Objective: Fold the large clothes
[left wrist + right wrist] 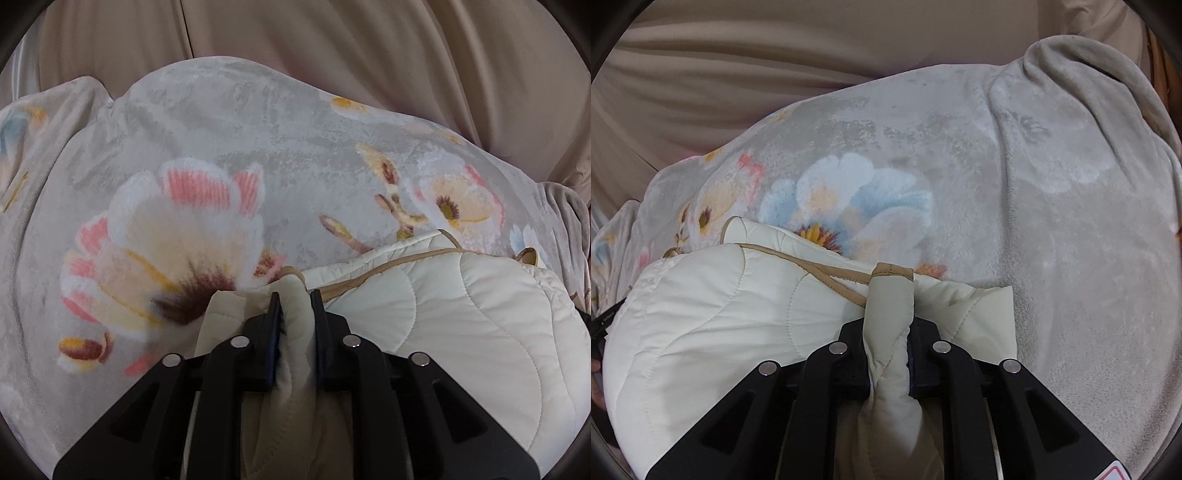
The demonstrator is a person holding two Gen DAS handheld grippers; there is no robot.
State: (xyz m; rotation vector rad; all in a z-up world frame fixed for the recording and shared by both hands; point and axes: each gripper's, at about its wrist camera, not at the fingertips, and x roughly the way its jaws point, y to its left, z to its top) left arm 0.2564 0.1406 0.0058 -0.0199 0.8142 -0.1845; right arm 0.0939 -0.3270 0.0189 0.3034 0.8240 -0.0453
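- Nearest the lens, the left hand-held gripper (294,295) is clamped on a bunched cream fold, and the right hand-held gripper (889,325) is likewise clamped on a rolled edge ending in a tan-bound tip.
- The beige curtain (295,33) fills the background in long vertical pleats; it looks smooth and slightly glossy.
- The floral blanket (207,140) covers the surface under everything. It is a plush grey fleece with a brushed, patchy nap and printed pink, cream and blue blossoms, and it is rumpled into soft ridges at its far right in the right wrist view.
- The quilted jacket (701,314), the task's garment, lies on the blanket right in front of both grippers, spanning the gap between them. It is a puffy cream shell with curved stitch lines and looks slippery and springy.
- Tan piping (827,275) runs along the jacket's edge, thin and firm compared with the padding.
- The step in hand looks like carrying a held edge over for a fold. To do it well, I would keep both grips level and the fabric between them taut, lay the edge down so the piping lines up, and press the padding flat before letting go, since such filling tends to spring back.
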